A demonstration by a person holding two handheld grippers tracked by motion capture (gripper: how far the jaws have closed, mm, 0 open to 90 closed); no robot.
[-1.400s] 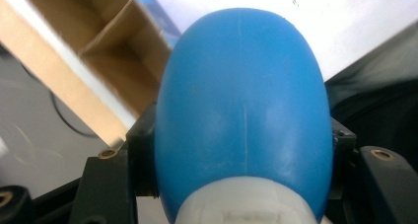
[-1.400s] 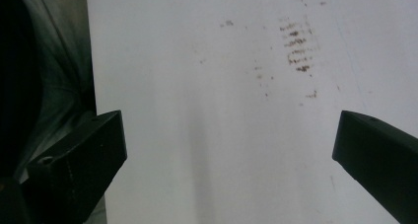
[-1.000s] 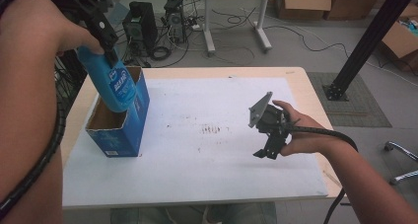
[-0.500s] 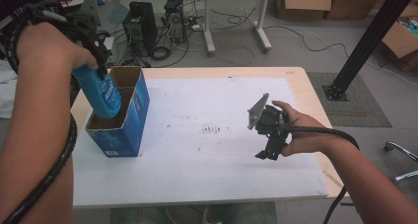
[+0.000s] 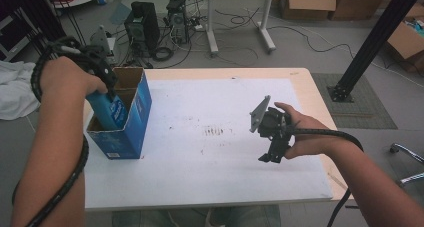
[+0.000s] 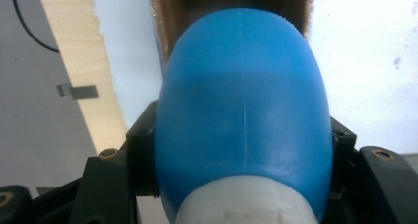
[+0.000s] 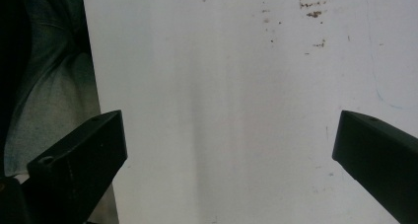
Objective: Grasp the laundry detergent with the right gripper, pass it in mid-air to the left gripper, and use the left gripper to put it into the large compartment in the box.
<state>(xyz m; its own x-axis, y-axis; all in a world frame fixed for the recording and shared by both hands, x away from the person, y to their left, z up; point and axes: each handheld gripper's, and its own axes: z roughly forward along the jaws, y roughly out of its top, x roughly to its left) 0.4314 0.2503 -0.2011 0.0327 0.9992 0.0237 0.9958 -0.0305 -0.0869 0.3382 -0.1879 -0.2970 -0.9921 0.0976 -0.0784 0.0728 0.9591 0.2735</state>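
Tabletop [image 5: 210, 177] white, light stains mid-surface. Blue box [image 5: 131, 132] open-topped at its left edge. Blue bottle [image 5: 111, 112] partly down inside box, left gripper [image 5: 107, 89] jaws clamped on it. Right gripper [image 5: 272, 154] hovers over right side, jaws wide apart, holding nothing.

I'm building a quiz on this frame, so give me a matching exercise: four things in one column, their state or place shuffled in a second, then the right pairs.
Things:
1. blue bottle
2. blue cardboard box
3. left gripper
4. right gripper

States or places:
A. jaws wide apart, nothing between them, above the white table top
B. stands open-topped near the table's left edge
C. partly down inside the box, white cap end toward the gripper
D. clamped on the bottle's sides

Pairs: 1-C, 2-B, 3-D, 4-A
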